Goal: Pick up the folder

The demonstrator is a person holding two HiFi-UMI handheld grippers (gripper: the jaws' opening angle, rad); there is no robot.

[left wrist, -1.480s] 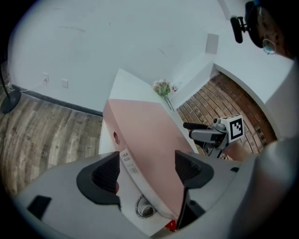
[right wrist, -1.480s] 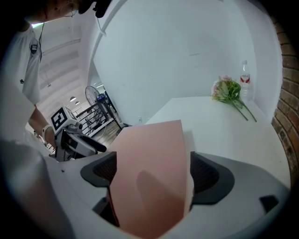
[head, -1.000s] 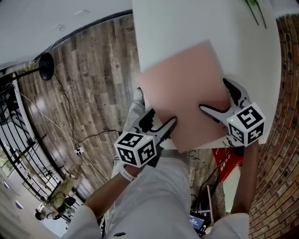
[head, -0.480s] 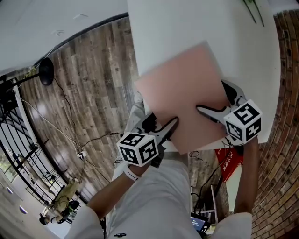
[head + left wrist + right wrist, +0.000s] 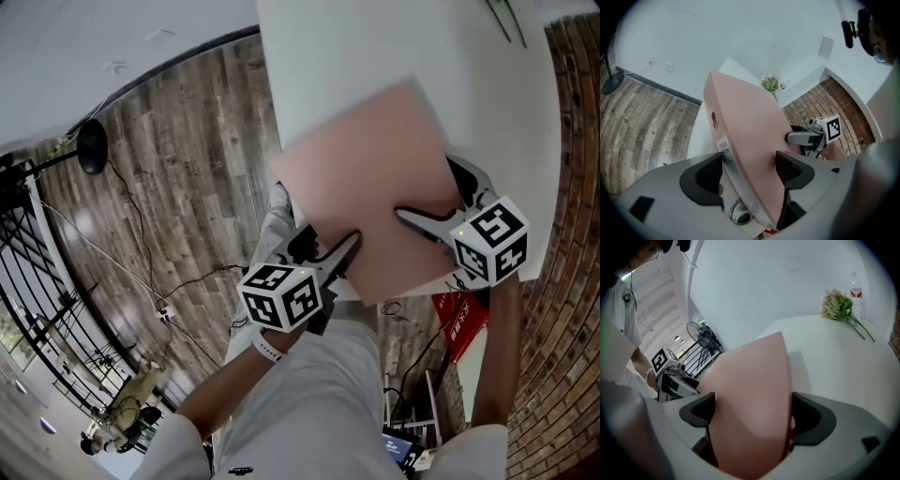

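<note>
- At the far left of the head view, a wooden floor (image 5: 178, 159) lies below, and a black round stand base (image 5: 91, 145) stands on it.
- The left gripper (image 5: 326, 251) is at the near left edge of the folder (image 5: 366, 178). In the left gripper view its jaws are set moderately apart and closed on the folder (image 5: 745, 126): one jaw is against the labelled spine side and the other presses on the pink cover.
- The folder is pink and thick. It is held tilted over the near edge of the white tabletop (image 5: 375, 56), and its near part hangs beyond that edge. I cannot tell whether its far corner touches the tabletop.
- The right gripper (image 5: 429, 192) is at the near right edge of the folder. In the right gripper view its jaws stand one on each side of the folder (image 5: 754, 380) and clamp it.
- On the far part of the tabletop, a bunch of flowers (image 5: 841, 308) lies near a clear bottle (image 5: 855, 291), well apart from the folder.
- At the far right there is a brick wall (image 5: 562, 187).
</note>
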